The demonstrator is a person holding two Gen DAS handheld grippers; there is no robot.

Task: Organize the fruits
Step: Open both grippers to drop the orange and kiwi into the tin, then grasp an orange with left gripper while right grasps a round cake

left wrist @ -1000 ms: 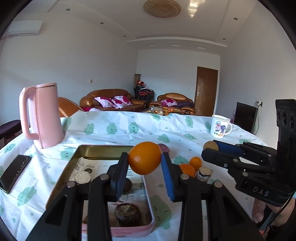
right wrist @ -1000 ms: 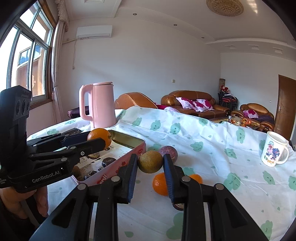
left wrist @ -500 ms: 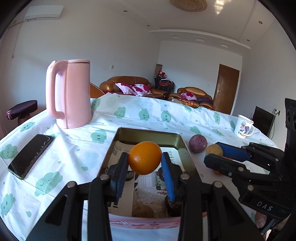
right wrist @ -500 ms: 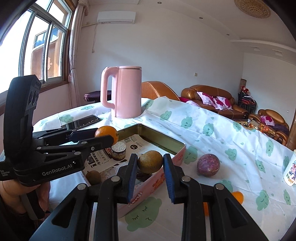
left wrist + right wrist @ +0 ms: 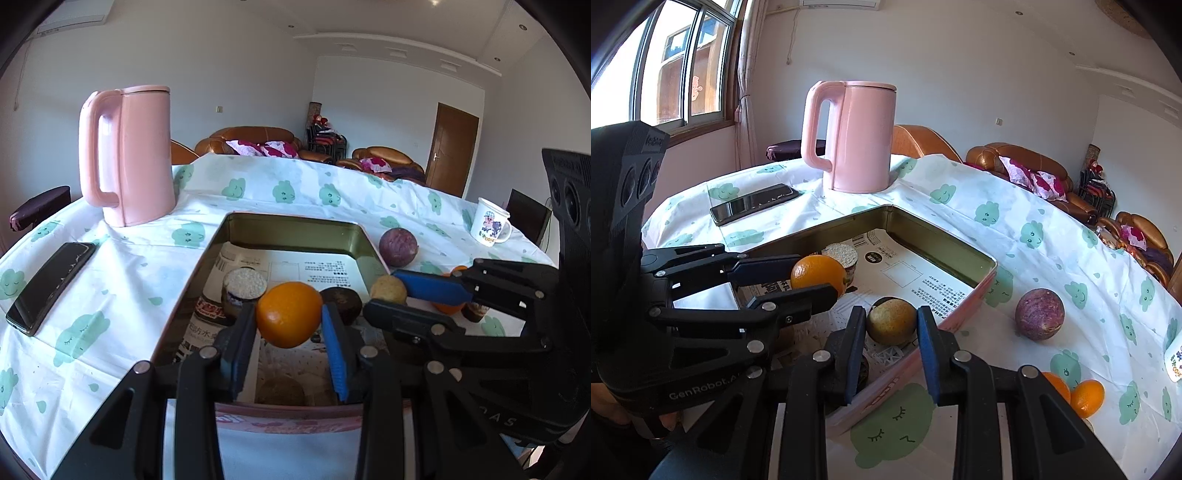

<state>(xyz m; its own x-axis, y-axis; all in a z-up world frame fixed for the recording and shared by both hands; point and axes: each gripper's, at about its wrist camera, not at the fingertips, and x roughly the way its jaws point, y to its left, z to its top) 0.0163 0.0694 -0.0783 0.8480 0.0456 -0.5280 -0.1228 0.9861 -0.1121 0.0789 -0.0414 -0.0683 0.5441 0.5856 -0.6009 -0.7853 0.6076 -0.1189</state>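
Observation:
My left gripper [image 5: 289, 325] is shut on an orange [image 5: 289, 314] and holds it over the near half of the pink tin tray [image 5: 295, 229]. It also shows in the right wrist view [image 5: 809, 280] with the orange [image 5: 818, 274]. My right gripper [image 5: 891, 325] is shut on a yellow-brown round fruit [image 5: 891, 320] over the tray's right side [image 5: 975, 284]; that fruit shows in the left wrist view [image 5: 388, 290]. A purple fruit [image 5: 1039, 314] lies on the cloth right of the tray. Two small oranges [image 5: 1086, 397] lie further right.
The tray holds printed paper, a small round jar [image 5: 243, 286] and dark round items [image 5: 343, 301]. A pink kettle [image 5: 127, 155] stands behind the tray at the left. A black phone [image 5: 51, 282] lies at the left. A white mug [image 5: 490, 221] stands at the far right.
Both grippers have moved forward and lower over the tray with their fruits still held. The tray, kettle and phone now look closer.

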